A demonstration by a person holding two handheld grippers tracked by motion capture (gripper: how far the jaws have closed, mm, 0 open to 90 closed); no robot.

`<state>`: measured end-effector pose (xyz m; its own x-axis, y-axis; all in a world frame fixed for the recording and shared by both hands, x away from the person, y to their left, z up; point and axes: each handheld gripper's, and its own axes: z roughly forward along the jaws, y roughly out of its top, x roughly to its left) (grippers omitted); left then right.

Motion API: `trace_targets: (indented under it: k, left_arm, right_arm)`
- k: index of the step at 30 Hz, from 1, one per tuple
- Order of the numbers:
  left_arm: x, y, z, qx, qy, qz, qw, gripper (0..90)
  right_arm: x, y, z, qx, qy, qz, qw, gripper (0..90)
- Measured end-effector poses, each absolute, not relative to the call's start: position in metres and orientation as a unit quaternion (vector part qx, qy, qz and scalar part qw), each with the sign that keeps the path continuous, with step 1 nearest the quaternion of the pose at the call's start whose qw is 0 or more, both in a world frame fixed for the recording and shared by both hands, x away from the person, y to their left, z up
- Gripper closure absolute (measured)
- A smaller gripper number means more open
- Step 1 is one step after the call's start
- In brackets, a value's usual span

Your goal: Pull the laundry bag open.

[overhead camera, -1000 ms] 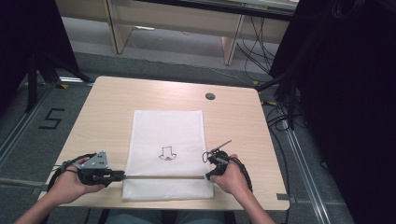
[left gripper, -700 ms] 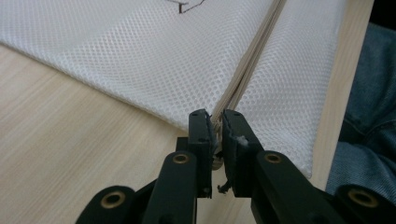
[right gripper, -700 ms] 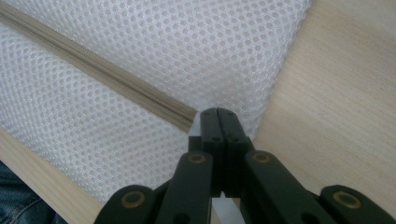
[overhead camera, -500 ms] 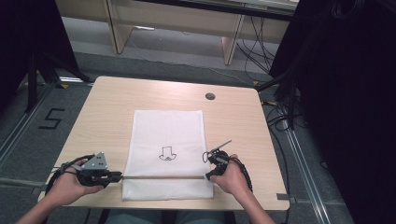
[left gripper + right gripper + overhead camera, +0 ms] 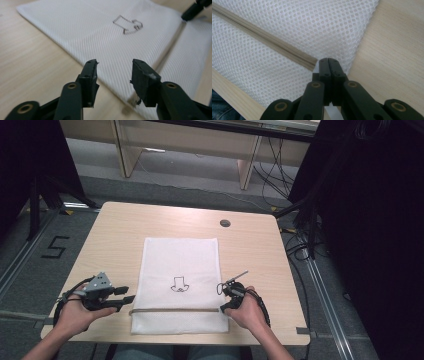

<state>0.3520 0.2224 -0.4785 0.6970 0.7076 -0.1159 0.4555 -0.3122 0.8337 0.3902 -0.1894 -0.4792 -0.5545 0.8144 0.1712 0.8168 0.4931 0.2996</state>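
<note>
White mesh zipper bag (image 5: 180,285) flat on wooden table (image 5: 115,235), near-centre, small line drawing (image 5: 179,284) on top. Beige zipper (image 5: 175,310) runs across bag's near end. Left gripper (image 5: 129,298) at bag's 9 o'clock edge, by zipper's left end; jaws just opened, now wide, nothing between them. Right gripper (image 5: 223,308) at zipper's 3 o'clock end, jaws pressed together at zipper tip (image 5: 314,62); what they pinch, cannot tell.
</note>
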Motion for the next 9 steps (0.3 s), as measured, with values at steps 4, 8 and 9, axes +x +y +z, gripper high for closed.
trace_targets:
  k: [4,8,9]
  left_arm:
    - [0.360,0.207,-0.479,0.789,0.369,0.149,0.468,44.3]
    - [0.363,0.204,-0.486,0.788,0.375,0.138,0.469,39.5]
    - [0.363,0.204,-0.486,0.788,0.375,0.138,0.469,39.1]
  right_arm:
    - [0.390,-0.190,-0.481,-0.465,-0.866,-0.185,0.000,89.1]
    - [0.388,-0.190,-0.479,-0.463,-0.867,-0.185,0.005,80.9]
    - [0.388,-0.190,-0.478,-0.458,-0.868,-0.193,0.004,76.3]
